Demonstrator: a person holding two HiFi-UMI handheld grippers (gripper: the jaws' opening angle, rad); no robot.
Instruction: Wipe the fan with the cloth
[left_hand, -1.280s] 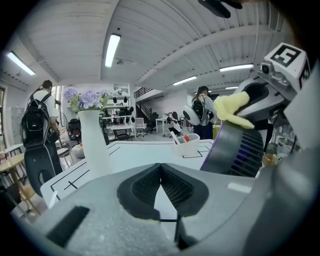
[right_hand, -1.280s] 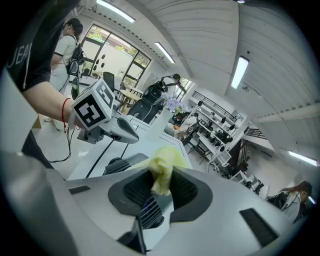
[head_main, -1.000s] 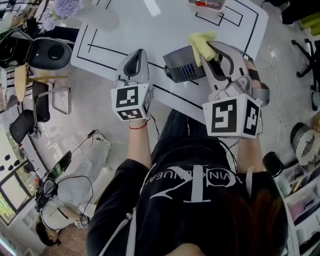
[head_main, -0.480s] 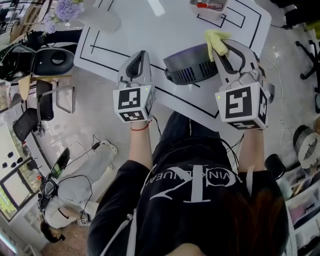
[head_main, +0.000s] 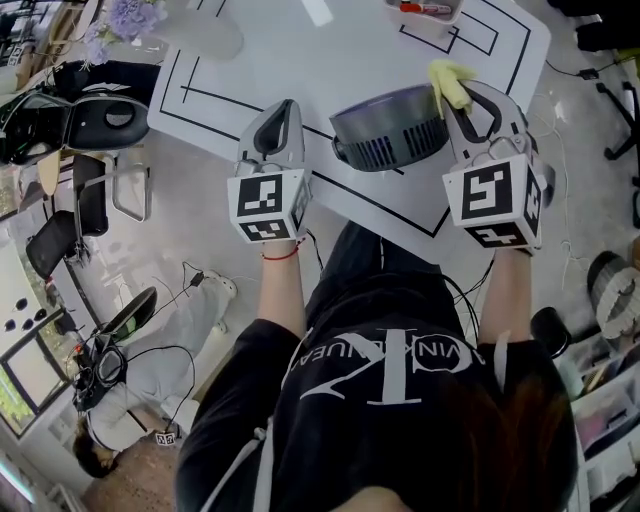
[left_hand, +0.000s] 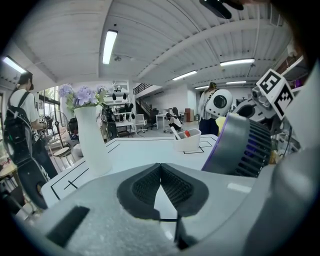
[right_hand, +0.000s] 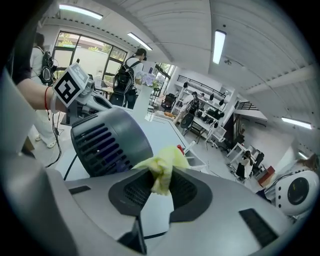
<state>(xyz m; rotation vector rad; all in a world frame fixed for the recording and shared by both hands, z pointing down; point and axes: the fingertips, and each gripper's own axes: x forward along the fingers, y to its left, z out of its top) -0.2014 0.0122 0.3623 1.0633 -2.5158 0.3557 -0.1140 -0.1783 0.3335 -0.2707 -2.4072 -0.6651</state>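
My right tool (head_main: 458, 98) grips the yellow cloth (head_main: 445, 76) just beside the fan (head_main: 390, 135), which stands by the counter's (head_main: 270, 50) near edge. My left tool (head_main: 277, 112) is clenched on nothing.

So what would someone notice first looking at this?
The yellow cloth pinched in the right hand-held gripper, just right of the dark round fan on the white table. The left hand-held gripper sits shut and empty on the fan's other side.
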